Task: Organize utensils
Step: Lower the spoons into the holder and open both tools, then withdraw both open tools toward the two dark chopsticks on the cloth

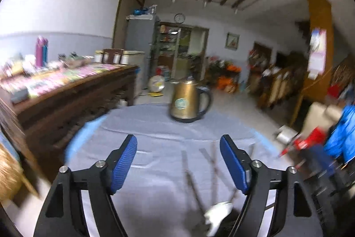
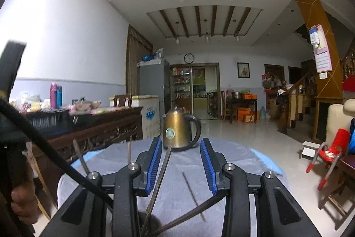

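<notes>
Left gripper [image 1: 177, 139], a black two-finger tool with ribbed blue pads [image 1: 124, 163], has its fingers spread wide, and nothing sits between the pads. It is seen over a round table covered by a grey cloth with a pale blue edge [image 1: 155, 126]. Several thin grey metal chopsticks [image 1: 193, 183] show below and between the fingers, fanned out at different angles and heavily blurred. Whether they lie flat on the cloth or stand up from something cannot be told in this view. A small white object [image 1: 218, 212] shows near the bottom edge, too blurred to identify.

The right gripper [image 2: 181, 140], of the same build, has its fingers partly apart. One slim metal chopstick [image 2: 159, 181] rises at a slant between them from a dark round holder [image 2: 148, 221] at the bottom edge. It runs close beside the left-hand pad; whether it touches that pad cannot be told, and the pads do not pinch it. Two more chopsticks [image 2: 81, 159] stick up to the left of this gripper, another leans out of the holder toward the right, and one lies loose on the cloth [image 2: 193, 197] beneath the fingers.

A bronze-coloured electric kettle with a black handle [image 2: 177, 132] stands upright at the far side of the table, well beyond both grippers. At the far left of the right wrist view, a person's hand [image 2: 20, 199] grips a black handle.
</notes>
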`<state>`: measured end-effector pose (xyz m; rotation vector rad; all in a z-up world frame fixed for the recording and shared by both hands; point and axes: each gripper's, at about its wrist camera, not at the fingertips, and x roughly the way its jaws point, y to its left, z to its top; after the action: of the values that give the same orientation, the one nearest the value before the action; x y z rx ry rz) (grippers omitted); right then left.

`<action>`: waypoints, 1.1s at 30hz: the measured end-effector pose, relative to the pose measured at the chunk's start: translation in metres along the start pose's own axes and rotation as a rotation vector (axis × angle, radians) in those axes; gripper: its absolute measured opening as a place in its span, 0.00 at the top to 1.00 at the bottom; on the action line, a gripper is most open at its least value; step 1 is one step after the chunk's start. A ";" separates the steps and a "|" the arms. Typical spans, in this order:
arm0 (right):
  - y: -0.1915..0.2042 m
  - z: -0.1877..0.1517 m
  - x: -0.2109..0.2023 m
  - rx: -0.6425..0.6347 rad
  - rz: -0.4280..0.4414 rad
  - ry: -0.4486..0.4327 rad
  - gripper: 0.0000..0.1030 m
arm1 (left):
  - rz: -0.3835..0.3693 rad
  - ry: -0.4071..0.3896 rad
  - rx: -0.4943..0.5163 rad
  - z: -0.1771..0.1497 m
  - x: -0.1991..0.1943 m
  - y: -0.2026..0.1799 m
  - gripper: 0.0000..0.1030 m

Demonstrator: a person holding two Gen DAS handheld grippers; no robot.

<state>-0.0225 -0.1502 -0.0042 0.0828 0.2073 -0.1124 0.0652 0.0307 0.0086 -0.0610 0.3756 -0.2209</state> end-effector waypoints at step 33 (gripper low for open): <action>-0.100 0.046 0.010 0.200 -0.258 0.120 0.39 | 0.289 0.226 0.115 -0.016 0.026 0.048 0.21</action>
<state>-0.0155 -0.2544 0.0319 0.2626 0.3264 -0.3862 0.0927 0.0716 -0.0204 0.1319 0.5897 0.0377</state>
